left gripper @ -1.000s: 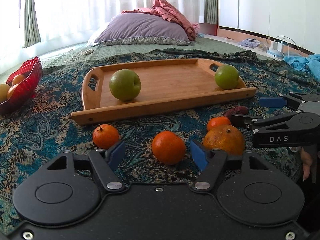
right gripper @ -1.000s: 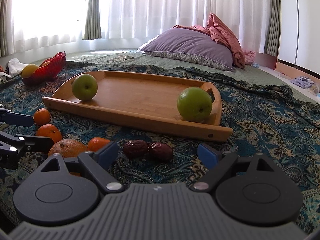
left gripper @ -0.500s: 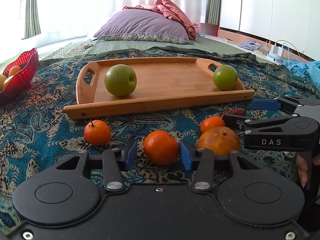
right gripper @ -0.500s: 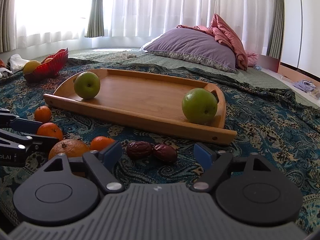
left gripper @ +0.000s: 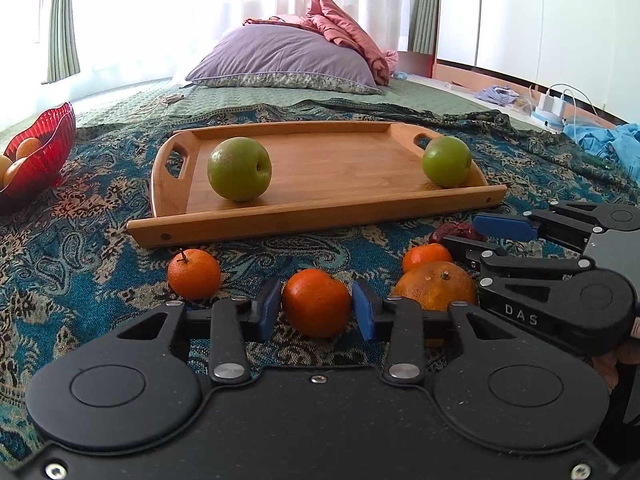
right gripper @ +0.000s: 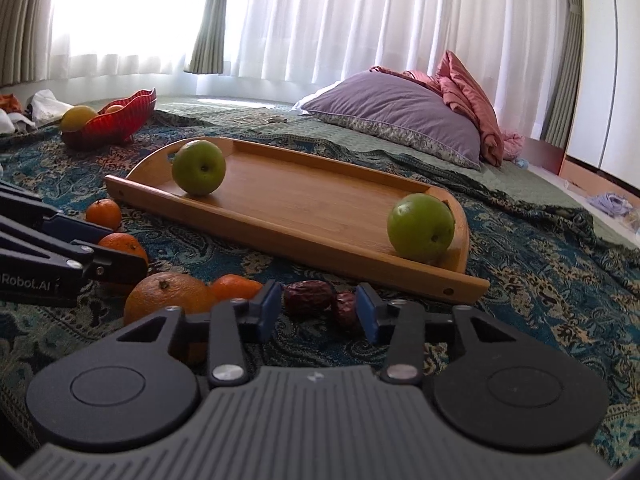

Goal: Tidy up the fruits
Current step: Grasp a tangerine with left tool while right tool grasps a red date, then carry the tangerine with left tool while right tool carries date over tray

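Note:
My left gripper (left gripper: pixel 316 310) is shut on a small orange tangerine (left gripper: pixel 316 302) that rests on the patterned blanket. Another tangerine (left gripper: pixel 194 274) lies to its left, a big orange (left gripper: pixel 434 286) and a small tangerine (left gripper: pixel 426 256) to its right. My right gripper (right gripper: pixel 316 312) has closed around two dark red dates (right gripper: pixel 310 298), its blue pads touching them on the blanket. A wooden tray (left gripper: pixel 320 216) beyond holds two green apples (left gripper: pixel 239 169) (left gripper: pixel 447 161). The right gripper also shows in the left wrist view (left gripper: pixel 480 236).
A red bowl (left gripper: pixel 40 156) with yellow and orange fruit stands at the far left. A purple pillow (left gripper: pixel 284 60) and pink cloth lie behind the tray. Blue clothes and chargers lie at the far right on the floor.
Both grippers have closed: the left onto the middle tangerine, the right around the dates. Both cameras have moved slightly nearer to the fruit.

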`<state>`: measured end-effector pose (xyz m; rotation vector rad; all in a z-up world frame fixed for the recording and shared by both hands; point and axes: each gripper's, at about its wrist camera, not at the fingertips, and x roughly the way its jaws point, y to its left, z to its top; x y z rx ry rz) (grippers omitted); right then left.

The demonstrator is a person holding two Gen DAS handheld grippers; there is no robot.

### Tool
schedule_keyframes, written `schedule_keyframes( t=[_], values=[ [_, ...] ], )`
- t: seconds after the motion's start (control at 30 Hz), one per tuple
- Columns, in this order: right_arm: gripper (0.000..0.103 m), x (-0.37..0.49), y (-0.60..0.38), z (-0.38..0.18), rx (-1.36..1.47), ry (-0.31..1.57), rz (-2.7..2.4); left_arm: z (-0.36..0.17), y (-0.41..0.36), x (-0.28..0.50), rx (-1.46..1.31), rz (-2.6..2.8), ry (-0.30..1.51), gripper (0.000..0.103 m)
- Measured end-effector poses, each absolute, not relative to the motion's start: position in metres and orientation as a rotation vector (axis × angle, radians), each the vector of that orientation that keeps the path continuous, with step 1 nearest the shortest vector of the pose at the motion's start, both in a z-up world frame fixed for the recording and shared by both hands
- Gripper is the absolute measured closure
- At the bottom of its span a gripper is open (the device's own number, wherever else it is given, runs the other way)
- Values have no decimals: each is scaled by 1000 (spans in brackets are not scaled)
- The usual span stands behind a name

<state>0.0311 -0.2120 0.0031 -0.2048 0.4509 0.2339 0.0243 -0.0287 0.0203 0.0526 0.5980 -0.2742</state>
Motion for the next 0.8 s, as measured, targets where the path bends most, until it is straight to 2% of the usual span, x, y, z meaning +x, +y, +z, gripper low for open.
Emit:
schedule_keyframes(
  t=[0.17,0.43,0.6,0.73,0.77,0.8],
  values=[
    [63,32,-204,4,-235,447,249,20,-29,24,54,-277,597,66],
    [63,57,-211,9,-146,528,268,14,-28,31,38,-293,628,66],
    [54,71,-211,10,-131,575,262,9,-29,40,49,-318,645,66],
    [54,88,-217,9,-79,675,219,14,-31,44,72,-325,646,66],
    [56,92,-220,8,-58,702,218,16,-31,45,74,-324,645,66],
    [70,92,-222,7,-39,706,221,17,-30,46,76,-322,644,66]
  ],
)
